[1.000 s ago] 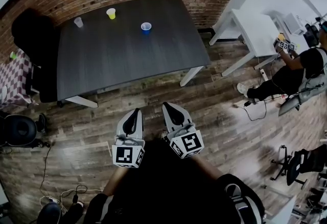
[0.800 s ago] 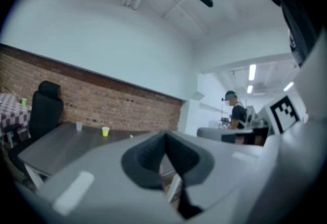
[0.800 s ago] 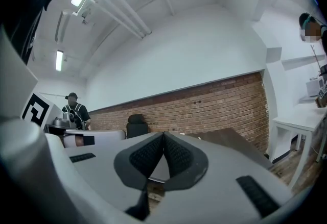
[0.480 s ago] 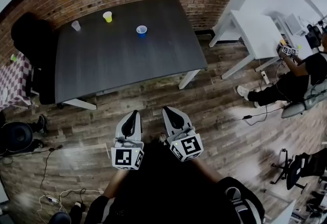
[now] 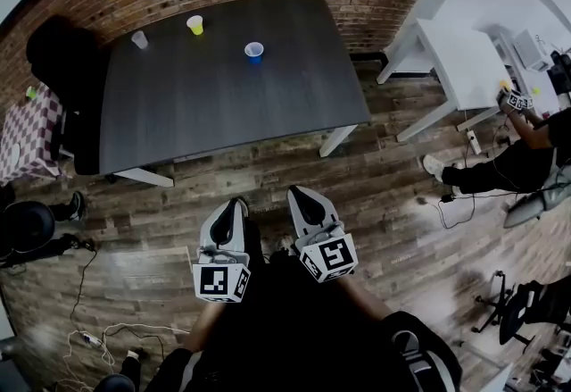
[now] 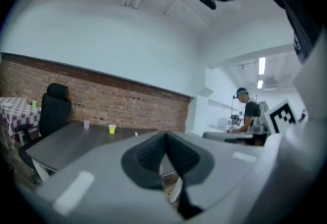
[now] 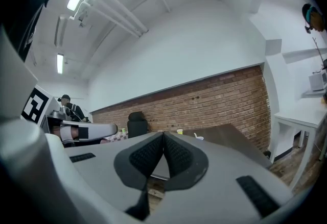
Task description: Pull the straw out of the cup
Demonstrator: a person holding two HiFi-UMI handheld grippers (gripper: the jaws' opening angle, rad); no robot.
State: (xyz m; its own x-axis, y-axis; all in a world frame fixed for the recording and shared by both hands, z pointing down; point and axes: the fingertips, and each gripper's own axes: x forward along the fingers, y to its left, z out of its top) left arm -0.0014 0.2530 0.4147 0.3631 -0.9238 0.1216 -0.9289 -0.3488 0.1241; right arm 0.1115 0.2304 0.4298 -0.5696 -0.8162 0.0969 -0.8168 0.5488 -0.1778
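While both hang low over the wooden floor (image 5: 393, 203), near side of the table (image 5: 223, 104), the left hand-held gripper (image 5: 237, 203) and the right hand-held gripper (image 5: 295, 192) are clamped together on nothing, well apart from the blue cup (image 5: 254, 50).

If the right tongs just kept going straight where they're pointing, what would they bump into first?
Most likely the near edge of the dark grey rectangular table. The shut right tongs point at it over wooden floor, nothing between. Height is unclear, so they might skim over the tabletop instead.
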